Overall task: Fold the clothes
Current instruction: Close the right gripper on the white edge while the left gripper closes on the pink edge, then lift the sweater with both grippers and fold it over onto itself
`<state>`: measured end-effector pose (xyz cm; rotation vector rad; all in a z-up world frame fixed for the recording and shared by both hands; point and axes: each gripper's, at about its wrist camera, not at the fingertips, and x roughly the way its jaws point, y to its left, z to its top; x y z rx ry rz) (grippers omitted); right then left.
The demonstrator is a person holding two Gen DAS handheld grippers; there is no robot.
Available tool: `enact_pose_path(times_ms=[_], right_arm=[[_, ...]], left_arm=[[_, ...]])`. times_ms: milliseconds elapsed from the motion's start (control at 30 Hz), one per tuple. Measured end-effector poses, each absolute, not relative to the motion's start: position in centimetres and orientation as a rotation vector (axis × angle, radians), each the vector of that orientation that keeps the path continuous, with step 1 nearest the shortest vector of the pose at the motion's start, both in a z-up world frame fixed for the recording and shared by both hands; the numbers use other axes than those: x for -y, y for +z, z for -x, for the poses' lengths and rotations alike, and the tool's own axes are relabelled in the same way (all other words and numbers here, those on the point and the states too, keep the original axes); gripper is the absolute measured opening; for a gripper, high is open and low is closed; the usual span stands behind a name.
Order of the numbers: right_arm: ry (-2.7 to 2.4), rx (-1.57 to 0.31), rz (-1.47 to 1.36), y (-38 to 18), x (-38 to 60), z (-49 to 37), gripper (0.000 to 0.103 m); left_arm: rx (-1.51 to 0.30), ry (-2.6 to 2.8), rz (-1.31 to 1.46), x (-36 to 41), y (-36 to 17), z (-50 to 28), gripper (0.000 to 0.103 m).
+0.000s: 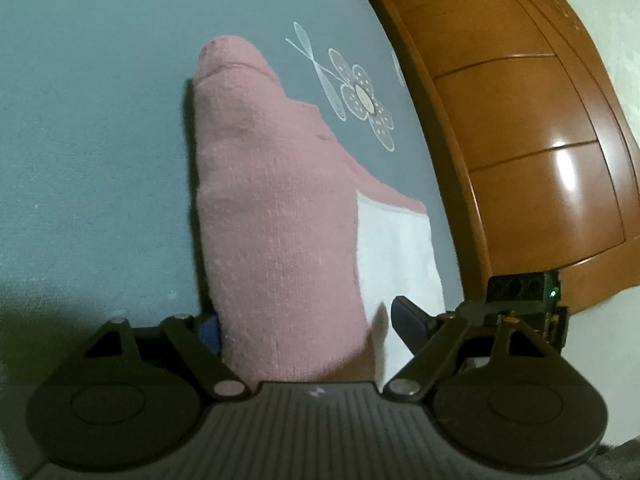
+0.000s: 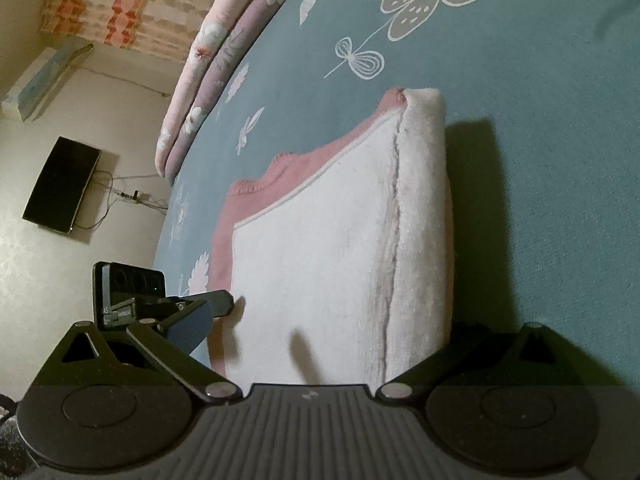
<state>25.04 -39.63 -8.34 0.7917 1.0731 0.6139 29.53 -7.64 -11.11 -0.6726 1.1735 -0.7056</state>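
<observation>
The surface is a bed covered by a blue-grey sheet printed with white-outlined flowers. In the left wrist view, a glossy orange-brown wooden headboard with panelled sections curves along the sheet's right edge, and a pale wall shows beyond it. In the right wrist view, rolled floral bedding in pink and lilac lies at the far left edge of the bed. Past it stand a cream wall, a black flat screen with trailing cables, a white air conditioner high up, and an orange-and-cream patterned curtain.

The folded pink and white fleecy garment lies on the sheet, its near end reaching in between both claws.

The left claw stands apart around the pink fold; its right finger is clear of the cloth, the left one mostly hidden. The right claw is also spread wide, its left blue pad just beside the white panel; its right finger is hidden behind the thick fold.

A small label on the device mounted at the left is too blurred to read.
</observation>
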Motion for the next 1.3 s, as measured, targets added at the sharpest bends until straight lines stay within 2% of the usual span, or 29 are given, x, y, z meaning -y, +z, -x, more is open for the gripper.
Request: enact_pose_path(times_ms=[67, 100, 133, 200, 367, 567, 733, 1033, 1300], right_arm=[[0.573, -1.075, -0.779, -8.3, 39.9, -24.6, 0.089], [0.545, -1.08, -0.776, -8.4, 40.1, -24.5, 0.08], [0.516, -1.084, -0.773, -8.4, 40.3, -24.4, 0.065], [0.474, -1.09, -0.769, -8.5, 40.6, -24.1, 0.048], [0.442, -1.075, -0.608, -6.9, 39.1, -23.8, 0.047], [0.458, -1.029, -0.476, -3.9, 37.6, -23.7, 0.043], [0.426, -0.977, -0.402, -1.4, 37.5, -23.6, 0.042], [0.297, -0.881, -0.293, 3.1, 42.9, -24.6, 0.041], [0.197, -0.882, -0.217, 4.3, 47.3, -26.6, 0.041]], left_arm=[[-1.17, -0.682, 0.672, 7.5, -11.0, -29.2, 0.075], [-1.171, -0.669, 0.679, 7.7, -11.0, -29.5, 0.074], [-1.174, -0.657, 0.682, 7.8, -10.9, -29.6, 0.071], [-1.18, -0.635, 0.672, 7.9, -10.6, -29.8, 0.069], [-1.176, -0.623, 0.628, 9.1, -9.2, -30.0, 0.059], [-1.149, -0.69, 0.607, 10.6, -6.4, -30.3, 0.052], [-1.108, -0.774, 0.581, 12.9, -4.3, -31.5, 0.05], [-1.072, -0.91, 0.566, 17.9, -2.0, -34.8, 0.05], [-1.066, -0.97, 0.576, 20.7, -2.6, -36.2, 0.05]])
